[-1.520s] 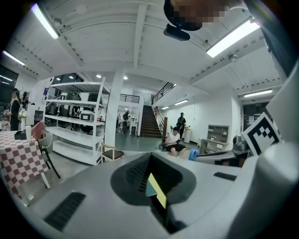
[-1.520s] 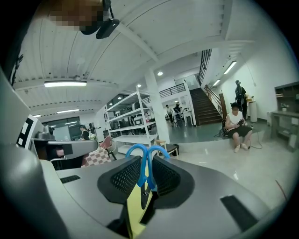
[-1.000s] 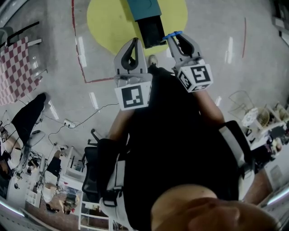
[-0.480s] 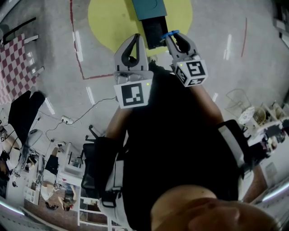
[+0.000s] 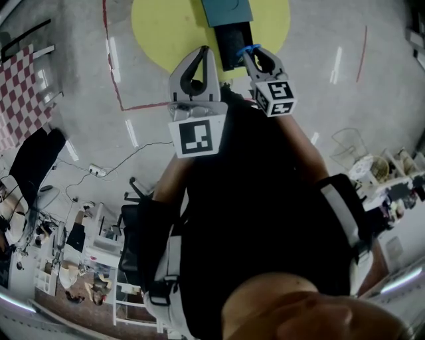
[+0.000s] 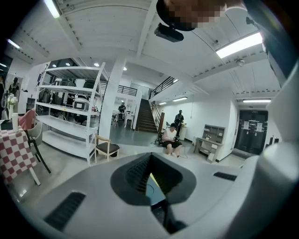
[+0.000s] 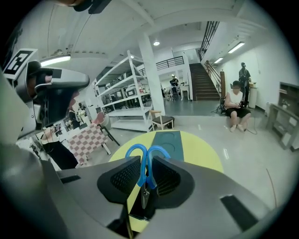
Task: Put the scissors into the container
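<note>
we are seeing the right tongs clamping the scissors by the blue handles, loops poking up past the tips and blades hanging down between the jaws, probably so the blades go in first at the drop. the scissors are in the air, not yet in the teal container, which is sitting ahead on the yellow round counter, apart from both tongs. the left tongs are pressing fully together on nothing, held up just beside the right ones, looking like they are only waiting. the head view is giving us the layout: both tongs side by side in front of the person's dark torso, and the container beyond the right one. the right gripper view is showing what that view is not, namely the blade tips pointing down inside the jaws and round recesses in the container. the left gripper view is showing only a thin sliver of teal and yellow past the closed jaws.
</note>
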Action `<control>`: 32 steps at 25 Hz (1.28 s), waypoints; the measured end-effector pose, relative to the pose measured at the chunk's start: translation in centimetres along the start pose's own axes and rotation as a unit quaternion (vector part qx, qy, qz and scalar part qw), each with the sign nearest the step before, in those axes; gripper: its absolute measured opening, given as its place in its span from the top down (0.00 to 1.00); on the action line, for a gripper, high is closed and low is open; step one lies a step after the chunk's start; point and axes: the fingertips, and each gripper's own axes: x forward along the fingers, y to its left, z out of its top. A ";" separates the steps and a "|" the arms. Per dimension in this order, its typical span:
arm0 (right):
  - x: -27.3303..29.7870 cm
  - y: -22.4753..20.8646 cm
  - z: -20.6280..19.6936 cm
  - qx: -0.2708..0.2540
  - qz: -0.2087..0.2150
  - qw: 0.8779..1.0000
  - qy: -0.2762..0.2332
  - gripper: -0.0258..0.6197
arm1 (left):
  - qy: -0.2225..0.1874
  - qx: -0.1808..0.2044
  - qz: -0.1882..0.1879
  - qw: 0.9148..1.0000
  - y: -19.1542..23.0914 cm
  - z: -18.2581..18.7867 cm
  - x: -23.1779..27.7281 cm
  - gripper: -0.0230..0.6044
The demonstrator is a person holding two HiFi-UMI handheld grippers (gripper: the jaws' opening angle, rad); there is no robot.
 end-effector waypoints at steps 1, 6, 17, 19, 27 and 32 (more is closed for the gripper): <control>0.3 -0.1 -0.5 0.001 0.000 1.000 0.006 0.84 | 0.000 -0.001 0.001 1.000 0.2 0.0 0.1 0.97; 1.7 -0.1 -2.1 -0.001 0.000 1.000 0.023 0.84 | 0.005 -0.002 0.003 1.000 0.9 -0.3 0.4 0.97; 3.9 -0.7 -5.4 0.007 -0.001 0.997 0.071 0.84 | 0.013 -0.008 0.006 1.000 1.4 -0.8 1.2 0.97; 4.2 -0.7 -6.0 0.010 -0.001 0.997 0.080 0.84 | 0.013 -0.008 0.007 1.000 1.6 -0.9 1.3 0.97; 4.8 -1.0 -7.9 0.010 0.004 0.995 0.099 0.84 | 0.017 -0.012 0.012 1.000 1.7 -1.4 1.6 0.97; 5.0 -1.1 -8.5 0.009 0.007 0.994 0.106 0.84 | 0.017 -0.011 0.015 1.000 1.7 -1.4 1.7 0.97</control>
